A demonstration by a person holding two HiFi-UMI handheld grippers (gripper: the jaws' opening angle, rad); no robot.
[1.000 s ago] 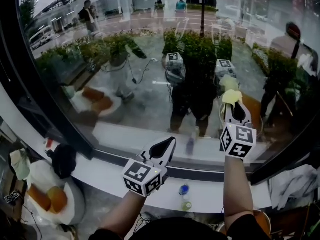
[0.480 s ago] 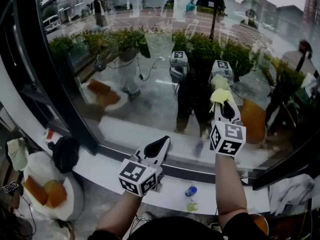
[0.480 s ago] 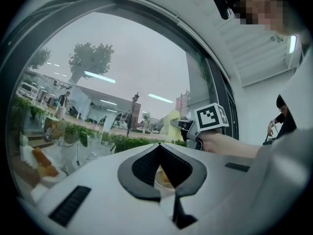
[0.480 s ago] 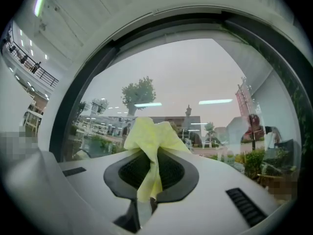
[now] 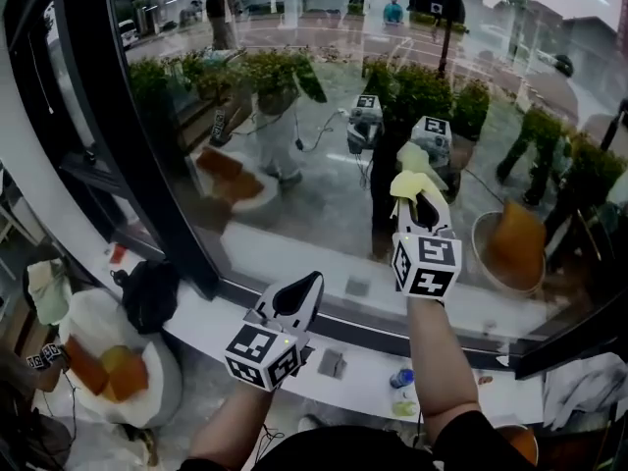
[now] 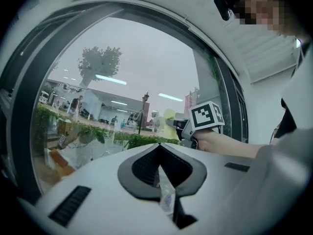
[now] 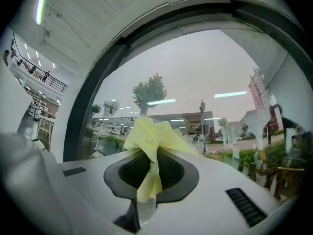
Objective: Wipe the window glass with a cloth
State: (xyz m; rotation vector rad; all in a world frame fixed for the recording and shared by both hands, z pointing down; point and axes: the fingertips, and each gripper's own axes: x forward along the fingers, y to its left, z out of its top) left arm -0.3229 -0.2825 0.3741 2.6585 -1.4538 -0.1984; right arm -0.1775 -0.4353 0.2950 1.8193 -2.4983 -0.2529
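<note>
My right gripper (image 5: 416, 196) is raised against the window glass (image 5: 324, 126), shut on a yellow cloth (image 5: 411, 180) whose bunched end sticks out past the jaw tips. In the right gripper view the yellow cloth (image 7: 152, 145) is pinched between the closed jaws of the right gripper (image 7: 146, 156), with the glass (image 7: 195, 82) just ahead. My left gripper (image 5: 301, 293) hangs lower, near the sill, shut with nothing held. The left gripper (image 6: 159, 150) shows closed jaws in its own view, and the right gripper (image 6: 195, 124) with the cloth (image 6: 168, 119) appears beyond it.
A black window frame post (image 5: 147, 155) rises at the left. The white sill (image 5: 324, 351) runs below the glass, with a small bottle (image 5: 402, 379) on it. A chair with orange cushions (image 5: 103, 371) and a black bag (image 5: 152, 292) stand at the lower left. Reflections cover the glass.
Both grippers have shifted left along the window, and the head view has panned left. The right gripper still presses the yellow cloth at the glass.
</note>
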